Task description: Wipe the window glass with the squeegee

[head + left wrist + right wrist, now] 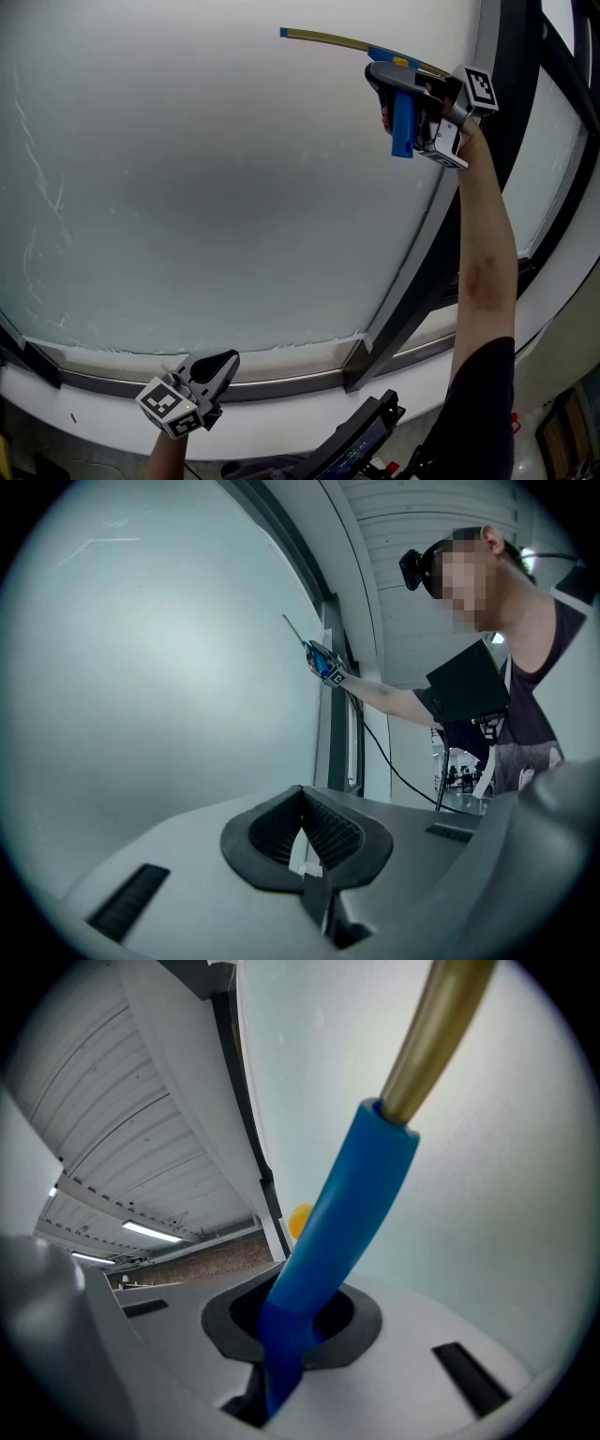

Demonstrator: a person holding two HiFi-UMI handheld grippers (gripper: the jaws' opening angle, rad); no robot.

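**Window glass fills your view, squeegee high at its right side**

Window glass [216, 178] takes up nearly the whole head view, pale and frosted-looking, bounded on the right by a dark window frame [439, 225] and underneath by a white sill [281, 417].

Your right arm [486, 272] reaches up along that frame. Your right hand-held gripper [401, 92] is clamped on the blue handle of the squeegee [403, 122]; in the right gripper view the handle [342, 1213] rises straight out from between the jaws. The squeegee's long thin blade [328, 39] stretches to the left from the gripper, near the top of the pane, with a yellow tint along it and a blue tip at its far end.

Your left hand-held gripper [223, 364] hangs low over the sill, well apart from the squeegee. Its jaws are together with nothing between them.

Thin white streaks [37, 178] mark the left part of the glass, and a ragged white line [187, 349] runs along its bottom edge.
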